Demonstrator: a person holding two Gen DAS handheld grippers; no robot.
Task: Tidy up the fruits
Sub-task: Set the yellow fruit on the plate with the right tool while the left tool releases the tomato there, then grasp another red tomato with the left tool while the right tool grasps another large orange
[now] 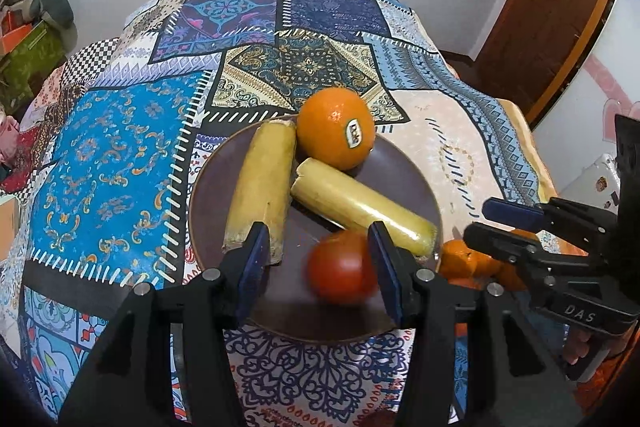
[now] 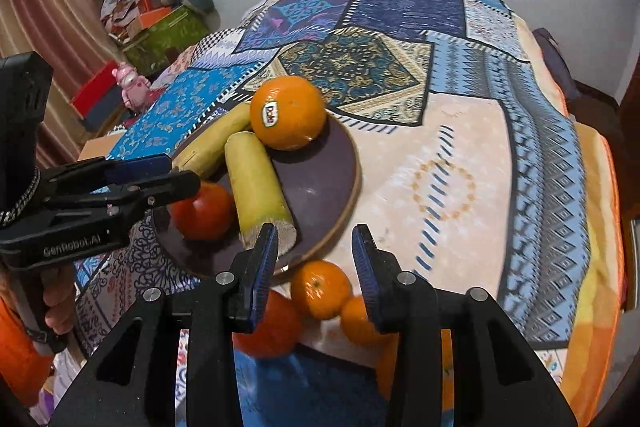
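Brown and round, the plate (image 1: 208, 195) is sitting on the patchwork tablecloth (image 1: 112, 147), already carrying a large orange (image 1: 336, 129) with a sticker, two yellow cut stalks (image 1: 260, 187) and a red tomato (image 1: 340, 269). Over its near edge the left gripper (image 1: 318, 259) is hovering, its jaws standing partly apart with the tomato between them; the tomato is blurred, and its right side is lying at the right pad (image 1: 386, 267) while a gap is showing on the left, so I cannot tell whether it is being gripped or merely bracketed.

Just beside the plate's near rim, three small oranges (image 2: 320, 289) are waiting on the cloth, touching one another. Above them the right gripper (image 2: 316, 267) is hanging with its jaws fairly narrow and nothing between them.

Trouble could be coming from several places. If the tomato is loose, it may be rolling off the plate's low rim or against the nearer stalk. Narrow right jaws coming down as they are would be pushing a small orange away rather than straddling it, and the touching neighbours could be scattering toward the table edge. Both grippers are also working close together, so a clash is a risk
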